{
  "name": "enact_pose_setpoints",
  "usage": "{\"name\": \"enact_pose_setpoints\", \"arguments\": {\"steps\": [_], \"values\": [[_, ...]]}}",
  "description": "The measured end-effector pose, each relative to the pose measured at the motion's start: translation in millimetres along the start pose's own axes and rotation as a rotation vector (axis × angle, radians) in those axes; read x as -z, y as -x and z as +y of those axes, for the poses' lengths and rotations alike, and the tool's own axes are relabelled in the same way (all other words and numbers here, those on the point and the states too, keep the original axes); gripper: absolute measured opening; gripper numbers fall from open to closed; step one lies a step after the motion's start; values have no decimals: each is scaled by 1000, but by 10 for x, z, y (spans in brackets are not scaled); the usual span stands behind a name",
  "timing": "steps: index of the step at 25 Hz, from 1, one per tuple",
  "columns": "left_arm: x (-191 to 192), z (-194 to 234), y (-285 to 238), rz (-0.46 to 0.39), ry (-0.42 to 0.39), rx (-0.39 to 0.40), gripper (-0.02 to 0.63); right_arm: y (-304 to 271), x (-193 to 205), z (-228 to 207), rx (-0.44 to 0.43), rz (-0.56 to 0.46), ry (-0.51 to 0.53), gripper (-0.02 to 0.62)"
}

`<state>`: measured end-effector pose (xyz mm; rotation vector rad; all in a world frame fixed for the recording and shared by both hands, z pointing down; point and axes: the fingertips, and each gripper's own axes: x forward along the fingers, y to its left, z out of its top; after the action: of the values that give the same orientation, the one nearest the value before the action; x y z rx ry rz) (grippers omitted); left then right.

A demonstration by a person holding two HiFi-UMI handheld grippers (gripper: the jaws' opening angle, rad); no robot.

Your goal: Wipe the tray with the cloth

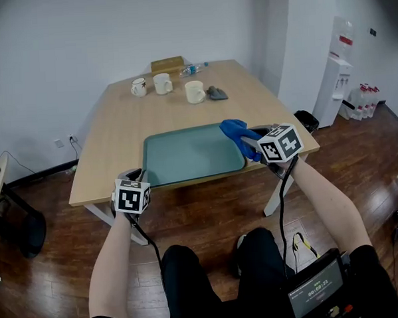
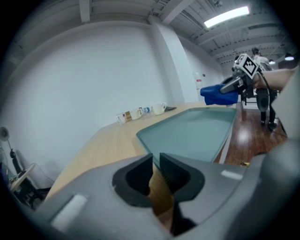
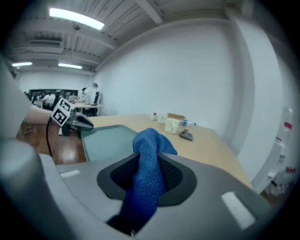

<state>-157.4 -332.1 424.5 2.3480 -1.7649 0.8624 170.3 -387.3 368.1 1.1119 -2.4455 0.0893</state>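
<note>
Currently your right claw (image 3: pixel 149 174) is clamped on a bunched blue cloth (image 3: pixel 150 150) of coarse ribbed weave, held in the air by the far right corner of the tray (image 1: pixel 185 156); your left claw (image 2: pixel 156 165) is closed tight on nothing, just off the near left corner. Tray: teal, smooth, shallow-rimmed, round-cornered, lying near the front edge of the pale wood desk (image 1: pixel 117 126). Likely trouble: nothing pins that slick tray, so a hard stroke may skid it toward the edge, or drag the cloth from its narrow pinch.

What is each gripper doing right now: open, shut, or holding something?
Left gripper: shut, nothing between its jaws.
Right gripper: shut on the blue cloth.
</note>
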Motion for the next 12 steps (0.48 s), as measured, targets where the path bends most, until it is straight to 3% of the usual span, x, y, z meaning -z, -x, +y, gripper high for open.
{"name": "enact_pose_setpoints", "arguments": {"steps": [4,9,12], "values": [[-2,-5,5,7,5,-11,51,149,305,-549,131,24,-207,101],[-12,4,10,14,16,-30,51,217,466,-1044,313,55,-273,101],[-3,3,13,14,16,-33,51,153,567,-1143,357,102,-273,106]]}}
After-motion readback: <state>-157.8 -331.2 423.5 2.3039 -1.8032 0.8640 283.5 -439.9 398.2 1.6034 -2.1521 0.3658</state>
